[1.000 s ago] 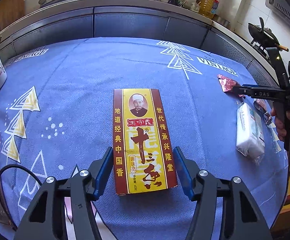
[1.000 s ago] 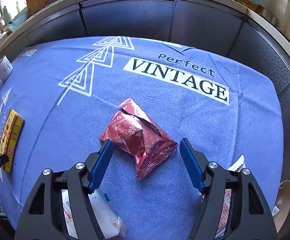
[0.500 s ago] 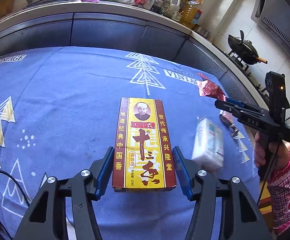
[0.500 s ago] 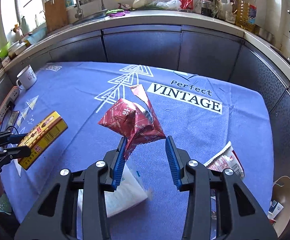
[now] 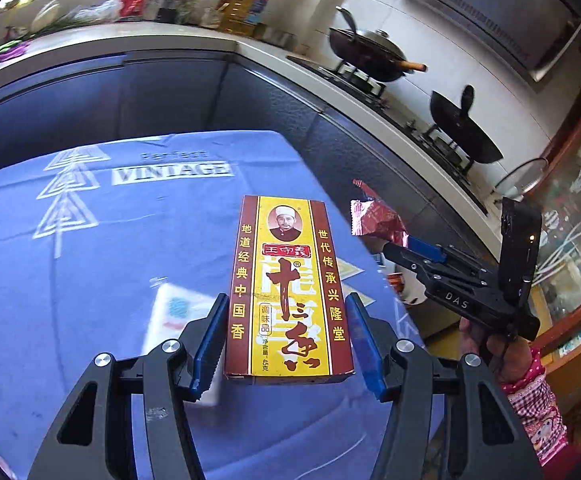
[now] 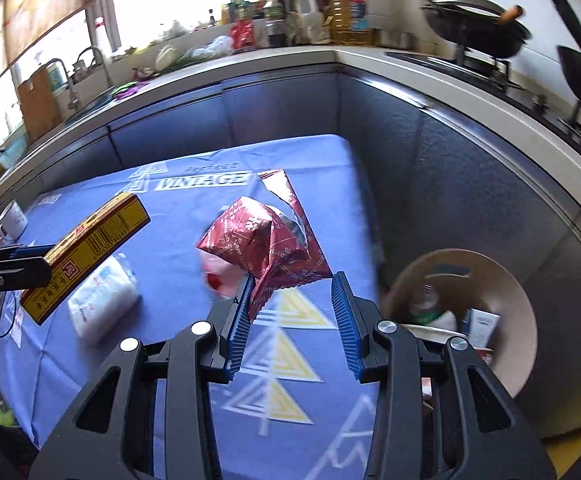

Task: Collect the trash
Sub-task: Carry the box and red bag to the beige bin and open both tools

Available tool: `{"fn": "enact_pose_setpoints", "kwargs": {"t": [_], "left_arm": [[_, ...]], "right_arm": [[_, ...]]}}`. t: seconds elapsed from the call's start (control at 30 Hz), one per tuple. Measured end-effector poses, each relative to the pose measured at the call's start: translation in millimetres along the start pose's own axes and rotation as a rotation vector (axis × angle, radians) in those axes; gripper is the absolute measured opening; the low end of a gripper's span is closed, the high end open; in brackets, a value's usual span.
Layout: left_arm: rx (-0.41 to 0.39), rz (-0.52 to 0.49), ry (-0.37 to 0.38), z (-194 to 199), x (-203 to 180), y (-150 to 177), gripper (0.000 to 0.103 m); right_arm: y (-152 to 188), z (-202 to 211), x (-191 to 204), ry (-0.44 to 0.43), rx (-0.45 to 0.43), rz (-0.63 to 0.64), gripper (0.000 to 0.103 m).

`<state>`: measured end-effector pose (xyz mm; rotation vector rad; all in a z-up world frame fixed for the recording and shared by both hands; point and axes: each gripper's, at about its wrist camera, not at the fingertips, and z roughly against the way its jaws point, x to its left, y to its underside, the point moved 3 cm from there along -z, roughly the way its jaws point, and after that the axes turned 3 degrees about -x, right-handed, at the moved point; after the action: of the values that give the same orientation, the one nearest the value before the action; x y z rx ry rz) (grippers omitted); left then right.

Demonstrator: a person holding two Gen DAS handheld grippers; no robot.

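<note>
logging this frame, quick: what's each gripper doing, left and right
Left gripper: shut on the yellow spice box, lifted off the table.
Right gripper: shut on the red wrapper, lifted too.

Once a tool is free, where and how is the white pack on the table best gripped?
Take the pack across its short width near the middle, from above. It lies flat on the cloth with both long sides free; it looks soft, so squeeze lightly. The left tool holds the box close by it.
</note>
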<state>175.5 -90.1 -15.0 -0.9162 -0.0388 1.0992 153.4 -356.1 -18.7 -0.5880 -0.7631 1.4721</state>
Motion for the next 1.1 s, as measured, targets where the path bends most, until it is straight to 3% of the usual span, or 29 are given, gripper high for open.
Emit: {"fn": "enact_pose_setpoints", "kwargs": {"t": [0.27, 0.4, 0.57, 0.63, 0.67, 0.83, 1.1], "left_arm": [[0.138, -0.077, 0.165, -116.7, -116.5, -27.1, 0.059], [0.193, -0.108, 0.171, -172.7, -153.4, -31.5, 0.059], [0.229, -0.118, 0.141, -229.6, -175.9, -33.0, 0.060], [0.256, -0.104, 0.119, -249.2, -177.8, -32.3, 0.071], [0.282, -0.094, 0.096, -259.1, -176.2, -30.4, 0.085], [0.289, -0.069, 0.090, -255.9, -168.2, -26.5, 0.080], [0.202, -0.146, 0.104, -188.8, -157.8, -6.2, 0.080]], "right_arm": [[38.4, 12.4, -142.8, 0.154, 0.012, -0.214, 0.039], [64.7, -4.1, -181.6, 0.172, 0.054, -0.280, 0.039], [81.5, -31.5, -203.2, 0.161, 0.085, -0.320, 0.042], [82.5, -39.4, -202.7, 0.158, 0.083, -0.314, 0.050], [83.7, -42.8, -203.1, 0.158, 0.087, -0.310, 0.061], [88.6, -36.8, -201.3, 0.167, 0.043, -0.325, 0.064], [91.2, -0.8, -187.4, 0.137, -0.028, -0.405, 0.064]]}}
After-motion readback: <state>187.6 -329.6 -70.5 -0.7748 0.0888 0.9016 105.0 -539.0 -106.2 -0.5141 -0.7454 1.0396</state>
